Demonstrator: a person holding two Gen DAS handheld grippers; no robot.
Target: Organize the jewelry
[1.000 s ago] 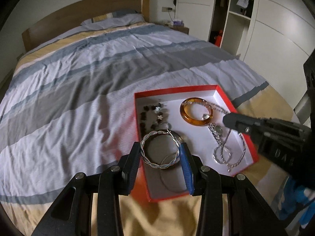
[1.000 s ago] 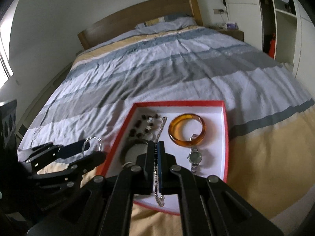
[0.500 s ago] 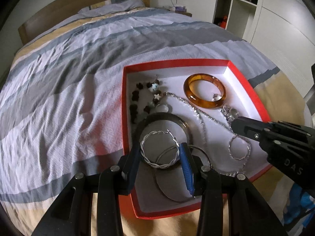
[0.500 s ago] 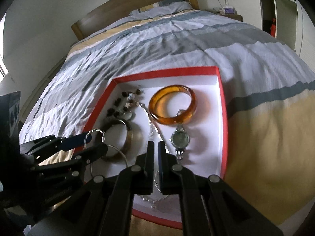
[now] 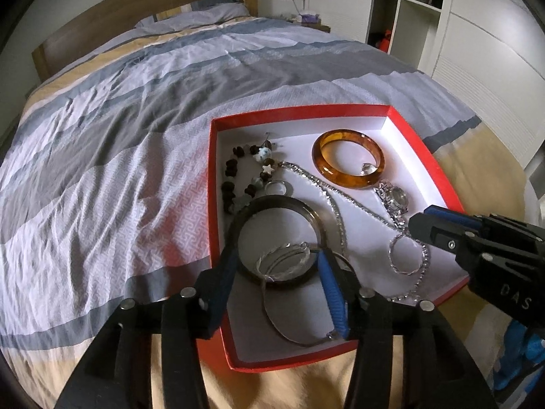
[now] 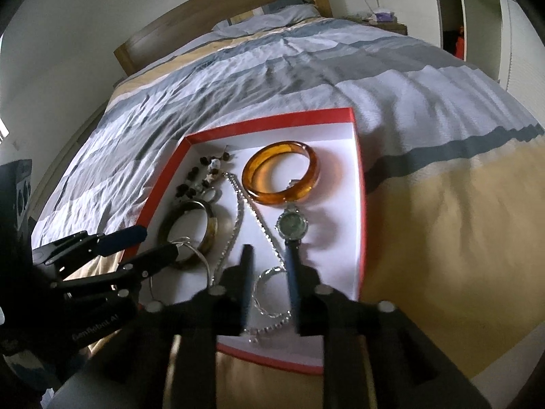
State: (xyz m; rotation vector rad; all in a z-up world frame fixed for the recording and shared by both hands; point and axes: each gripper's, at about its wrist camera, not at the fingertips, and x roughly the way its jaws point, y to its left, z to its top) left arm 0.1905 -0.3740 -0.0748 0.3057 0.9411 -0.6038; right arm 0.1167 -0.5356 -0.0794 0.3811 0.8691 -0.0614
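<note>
Lying between open left jaws: twisted silver hoop (image 5: 284, 262)

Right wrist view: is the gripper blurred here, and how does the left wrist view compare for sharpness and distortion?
Right wrist view: the right gripper and its black frame are smeared, while the amber bangle is only slightly soft. Left wrist view: sharp throughout, the left gripper crisp. Both views: strong fisheye bending of the red box, with dark vignetted corners.

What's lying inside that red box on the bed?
The red box holds an amber bangle, dark bangle, watch, beaded bracelet, silver chain and hoops. The left gripper hides the near corner.
</note>
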